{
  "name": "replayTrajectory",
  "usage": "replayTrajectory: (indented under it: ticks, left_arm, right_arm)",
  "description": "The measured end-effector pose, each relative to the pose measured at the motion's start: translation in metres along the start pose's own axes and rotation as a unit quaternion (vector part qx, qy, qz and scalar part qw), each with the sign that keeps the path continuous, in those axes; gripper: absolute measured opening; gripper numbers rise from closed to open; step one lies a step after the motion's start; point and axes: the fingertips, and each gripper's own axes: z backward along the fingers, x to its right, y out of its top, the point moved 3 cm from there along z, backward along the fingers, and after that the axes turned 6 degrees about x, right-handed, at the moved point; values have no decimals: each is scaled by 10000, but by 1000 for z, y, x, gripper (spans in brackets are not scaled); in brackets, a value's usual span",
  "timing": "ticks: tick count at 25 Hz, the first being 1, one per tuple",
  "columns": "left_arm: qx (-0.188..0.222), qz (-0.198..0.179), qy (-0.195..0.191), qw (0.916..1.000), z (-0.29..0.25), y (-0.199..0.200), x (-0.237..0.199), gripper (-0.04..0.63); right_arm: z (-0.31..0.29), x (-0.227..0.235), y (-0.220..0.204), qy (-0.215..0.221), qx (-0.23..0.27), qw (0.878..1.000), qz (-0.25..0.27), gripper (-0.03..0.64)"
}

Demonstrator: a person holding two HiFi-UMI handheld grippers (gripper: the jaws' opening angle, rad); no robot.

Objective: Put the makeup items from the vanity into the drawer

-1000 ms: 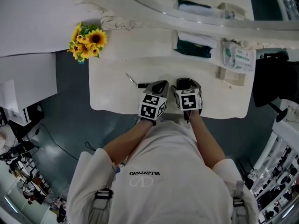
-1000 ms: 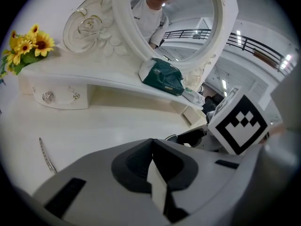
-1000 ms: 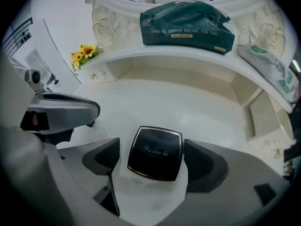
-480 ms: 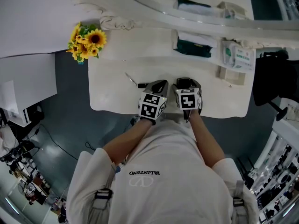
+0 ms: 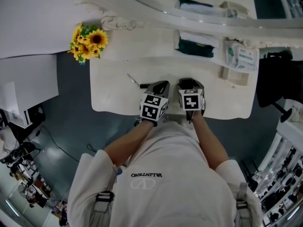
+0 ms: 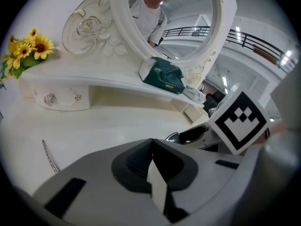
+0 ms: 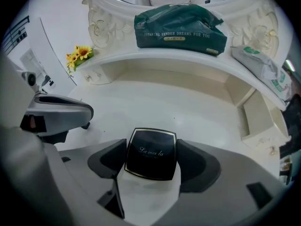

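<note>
Right gripper (image 5: 188,83): jaws have just been closing and pinch the black compact (image 7: 151,153) by its sides, flat on the near vanity top (image 7: 197,112), likely for lifting to the drawer; left gripper (image 6: 151,147) just beside it, jaws pressed together, empty.

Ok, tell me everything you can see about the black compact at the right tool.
The black compact is a flat square case with rounded corners, a glossy black lid edged by a thin gold line, and pale script lettering across it. It is closed, lid up, seemingly lying on the white vanity top. It sits between the jaws of the right tool, which have just been closing; both dark pads meet its opposite sides. In the head view that tool hides it.
</note>
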Motion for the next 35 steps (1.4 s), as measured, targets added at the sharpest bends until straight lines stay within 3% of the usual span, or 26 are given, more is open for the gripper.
replayTrajectory:
  ticks: [11, 20, 28, 35]
  left_arm:
    - [18, -97, -56, 9999, -2, 2, 14, 0]
    - [-170, -403, -481, 9979, -22, 9, 52, 0]
    - [-476, -909, -1030, 9894, -46, 7, 102, 0]
    - [-656, -1388, -1540, 9761, -64, 9, 148, 0]
  right_arm:
    - [16, 18, 5, -37, 379, 9991, -176, 342]
    - [43, 43, -3, -246, 687, 9957, -562, 342]
    - [71, 80, -26, -619, 952, 9866, -1172, 342]
    - [100, 110, -51, -1003, 1116, 9731, -1748, 344]
